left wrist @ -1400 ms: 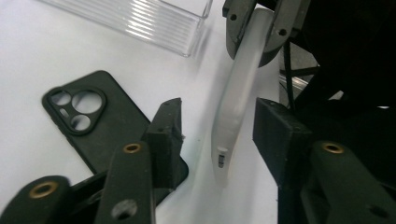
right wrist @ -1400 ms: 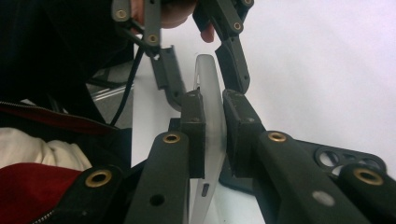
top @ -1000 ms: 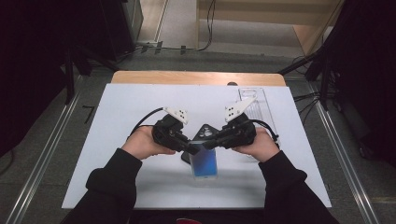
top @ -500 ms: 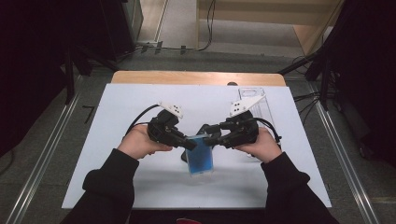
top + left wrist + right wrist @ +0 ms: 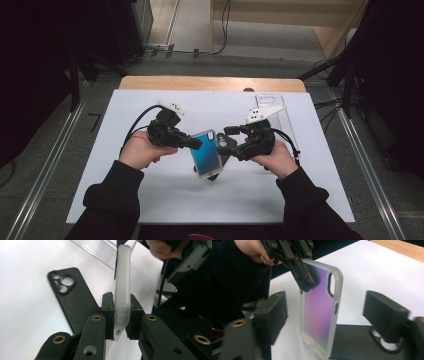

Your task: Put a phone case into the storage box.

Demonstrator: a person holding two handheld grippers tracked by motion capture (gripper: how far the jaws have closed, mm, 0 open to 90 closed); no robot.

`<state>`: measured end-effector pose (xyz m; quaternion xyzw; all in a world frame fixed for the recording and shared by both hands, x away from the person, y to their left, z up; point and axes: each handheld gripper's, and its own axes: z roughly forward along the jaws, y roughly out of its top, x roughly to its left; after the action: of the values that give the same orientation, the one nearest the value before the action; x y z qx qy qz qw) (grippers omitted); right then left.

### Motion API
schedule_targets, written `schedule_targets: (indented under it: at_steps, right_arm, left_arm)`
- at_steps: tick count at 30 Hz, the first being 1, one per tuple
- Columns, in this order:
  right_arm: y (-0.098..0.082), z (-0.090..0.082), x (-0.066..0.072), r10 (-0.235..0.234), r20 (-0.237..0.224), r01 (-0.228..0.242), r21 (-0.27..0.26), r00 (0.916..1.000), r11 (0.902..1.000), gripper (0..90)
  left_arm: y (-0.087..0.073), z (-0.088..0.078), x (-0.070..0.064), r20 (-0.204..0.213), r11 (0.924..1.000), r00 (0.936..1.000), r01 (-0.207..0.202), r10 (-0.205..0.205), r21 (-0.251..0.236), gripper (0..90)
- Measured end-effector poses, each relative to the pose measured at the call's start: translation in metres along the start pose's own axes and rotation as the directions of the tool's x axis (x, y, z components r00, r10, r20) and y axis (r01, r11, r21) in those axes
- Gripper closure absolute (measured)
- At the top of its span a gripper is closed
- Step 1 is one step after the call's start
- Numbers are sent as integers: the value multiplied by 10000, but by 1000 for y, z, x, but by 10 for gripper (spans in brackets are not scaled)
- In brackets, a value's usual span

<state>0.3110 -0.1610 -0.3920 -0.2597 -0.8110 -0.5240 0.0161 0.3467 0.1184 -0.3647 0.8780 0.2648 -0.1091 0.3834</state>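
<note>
Table [image 5: 150,200] under white covering carries a black phone case [image 5: 72,297] lying flat. Above it, the frosted translucent phone case [image 5: 206,154], tinted blue-purple, hangs pinched edgewise in the left gripper [image 5: 121,315]. The right gripper [image 5: 327,315], jaws just spread, flanks it untouched.

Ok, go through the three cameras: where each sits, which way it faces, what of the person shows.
High view: above the table, looking down; forearms, left gripper, right gripper.
Left gripper view: along its jaws, clamped on the translucent phone case; black case beyond.
Right gripper view: through its just-opened jaws at that case, gripped from above.
All share both cases.
</note>
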Motion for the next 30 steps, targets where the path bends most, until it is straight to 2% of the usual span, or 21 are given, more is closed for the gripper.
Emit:
schedule_targets:
  at_steps: [2, 4, 7, 10, 12, 15, 19, 21, 24, 28, 30]
  right_arm:
    - [-1, 2, 0, 83, 500, -77, -127, 9987, 9999, 0]
    - [-3, 4, 0, 244, 895, -221, -274, 9957, 9994, 0]
    - [-3, 6, 1, 425, 1271, -410, -141, 9910, 9991, 0]
    - [-4, 9, 4, 508, 1554, -480, -216, 9866, 9986, 0]
    - [-5, 11, 6, 641, 1863, -598, -286, 9804, 9978, 0]
    - [-5, 16, 9, 851, 2321, -802, -307, 9690, 9963, 0]
    - [-7, 22, 13, 1283, 2559, -1176, -566, 9581, 9914, 0]
    - [-8, 25, 14, 1444, 2659, -1318, -647, 9531, 9892, 0]
    - [-9, 30, 18, 1524, 2869, -1391, -663, 9458, 9881, 0]
    - [-9, 36, 22, 1482, 3069, -1339, -673, 9401, 9887, 0]
    - [-10, 39, 24, 1540, 3103, -1389, -702, 9381, 9878, 0]
  left_arm:
    - [0, -2, 0, -232, 9998, 9996, 163, -166, -142, 805]
    - [1, -4, 0, -392, 9992, 9988, 300, -310, -256, 805]
    - [1, -6, 0, -474, 9978, 9976, 482, -504, -452, 805]
    - [2, -8, 0, -745, 9967, 9950, 634, -670, -501, 805]
    - [3, -9, 0, -960, 9953, 9918, 788, -838, -554, 805]
    - [3, -10, 0, -1065, 9920, 9876, 1088, -1152, -644, 805]
    - [4, -11, -1, -1339, 9870, 9793, 1428, -1517, -739, 805]
    - [4, -11, -1, -1394, 9855, 9771, 1509, -1607, -782, 805]
    - [5, -11, -1, -1414, 9823, 9737, 1681, -1786, -831, 805]
    - [6, -8, -3, -1683, 9791, 9658, 1855, -1974, -838, 805]
    - [6, -7, -4, -1664, 9773, 9641, 1961, -2070, -797, 805]
